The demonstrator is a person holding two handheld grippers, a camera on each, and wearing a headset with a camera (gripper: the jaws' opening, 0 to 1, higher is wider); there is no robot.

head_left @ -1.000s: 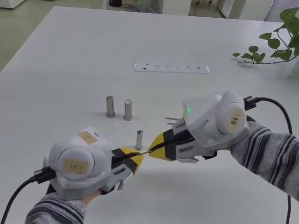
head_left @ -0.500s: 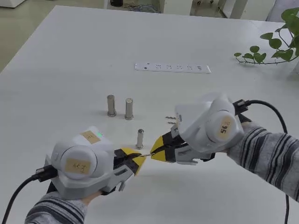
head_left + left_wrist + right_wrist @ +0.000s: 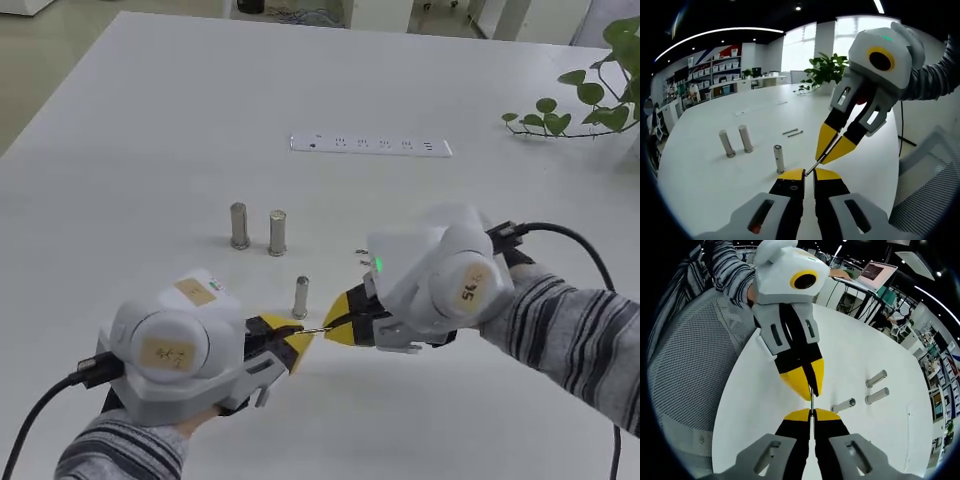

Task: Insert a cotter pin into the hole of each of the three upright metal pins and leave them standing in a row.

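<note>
Both pairs of jaws are pinched shut on one thin cotter pin [image 3: 816, 162], tip to tip: left gripper [image 3: 809, 174] on one end, right gripper [image 3: 829, 151] on the other. Just behind it, toward the table's [image 3: 150, 120] near edge, stands the nearest metal pin [image 3: 301, 297]. This looks like a regrip before insertion – next, one gripper must release while the other lines the cotter pin up with that pin's hole, too small to see here.

left tool [image 3: 298, 342], right tool [image 3: 336, 328]: white shells, yellow-black jaws | black cables [image 3: 548, 227] | grey striped sleeves [image 3: 570, 320]
</note>
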